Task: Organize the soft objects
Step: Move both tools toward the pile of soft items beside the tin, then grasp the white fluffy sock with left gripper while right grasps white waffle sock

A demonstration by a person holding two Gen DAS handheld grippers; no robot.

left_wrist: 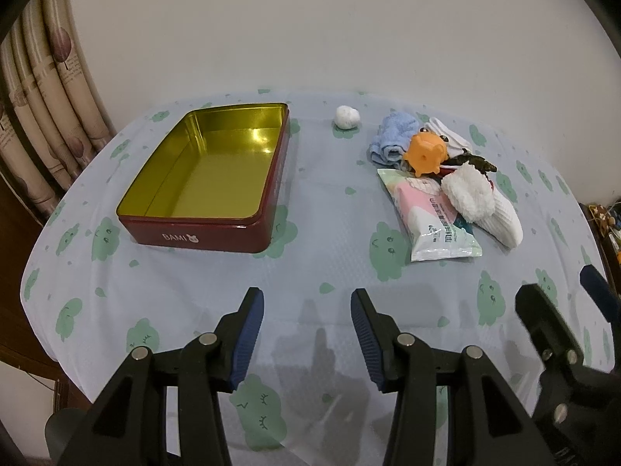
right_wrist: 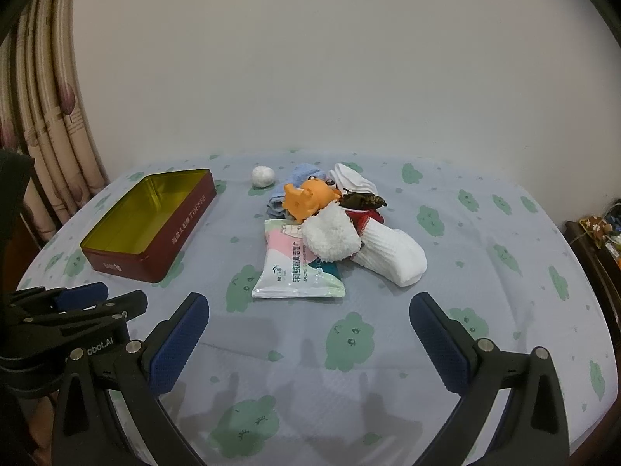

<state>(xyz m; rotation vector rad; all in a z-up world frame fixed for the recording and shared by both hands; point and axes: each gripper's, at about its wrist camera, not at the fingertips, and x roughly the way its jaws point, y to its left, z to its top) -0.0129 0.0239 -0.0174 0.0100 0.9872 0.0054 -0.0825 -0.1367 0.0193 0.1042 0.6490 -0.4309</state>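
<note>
Grippers over near edge of table (left_wrist: 310, 272) | my left gripper (left_wrist: 307, 334) half open, empty, touching nothing | my right gripper (right_wrist: 309, 343) wide open, empty | soft pile (right_wrist: 330, 225) toward far right | red tin (left_wrist: 217, 178) far left, open, empty.

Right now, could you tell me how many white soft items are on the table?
4: a small ball alone near the wall, a fluffy sock atop the pile, a ribbed sock on the pile's right, and a folded cloth behind the orange toy. More may be hidden underneath.
</note>
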